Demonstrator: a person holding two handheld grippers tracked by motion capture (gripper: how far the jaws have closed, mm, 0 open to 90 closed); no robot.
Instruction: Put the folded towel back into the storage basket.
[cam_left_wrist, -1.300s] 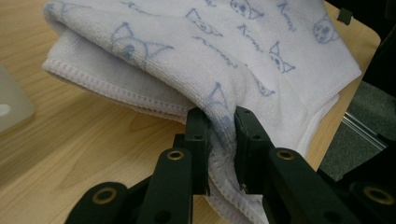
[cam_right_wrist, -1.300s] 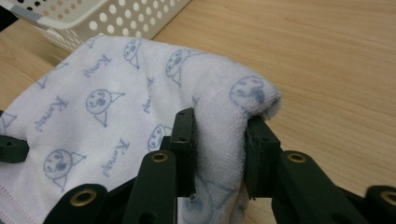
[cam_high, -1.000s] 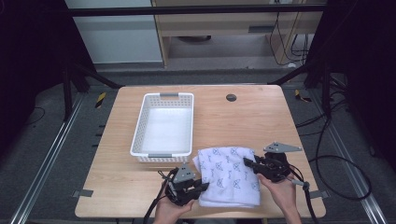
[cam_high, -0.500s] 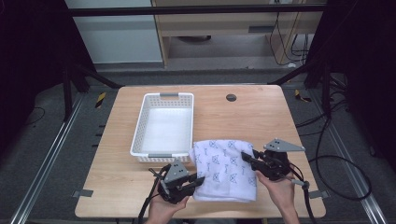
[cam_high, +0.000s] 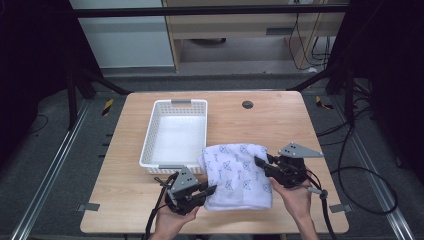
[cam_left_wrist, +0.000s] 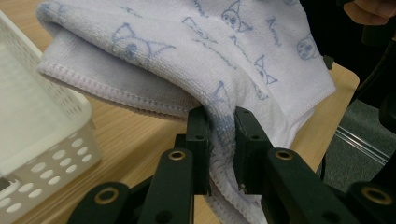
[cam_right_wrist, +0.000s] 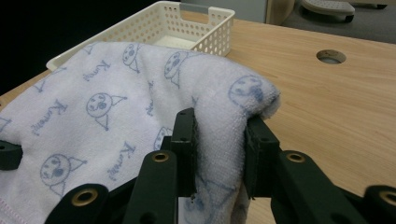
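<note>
We've both hand-held grippers, left (cam_high: 209, 189) and right (cam_high: 258, 162), clamped on the folded white terry towel with blue cat faces (cam_high: 236, 175), now lifted off the wooden counter (cam_high: 280, 120) beside the white perforated plastic basket (cam_high: 148, 145), likely headed in.

Folded white towel (cam_high: 237, 175) with blue cat prints, lifted beside basket (cam_high: 176, 132).

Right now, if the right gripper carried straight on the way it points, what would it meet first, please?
The right gripper is already shut on the folded towel. Beyond that fold, the white basket probably lies next in line, though depth is unclear.
</note>
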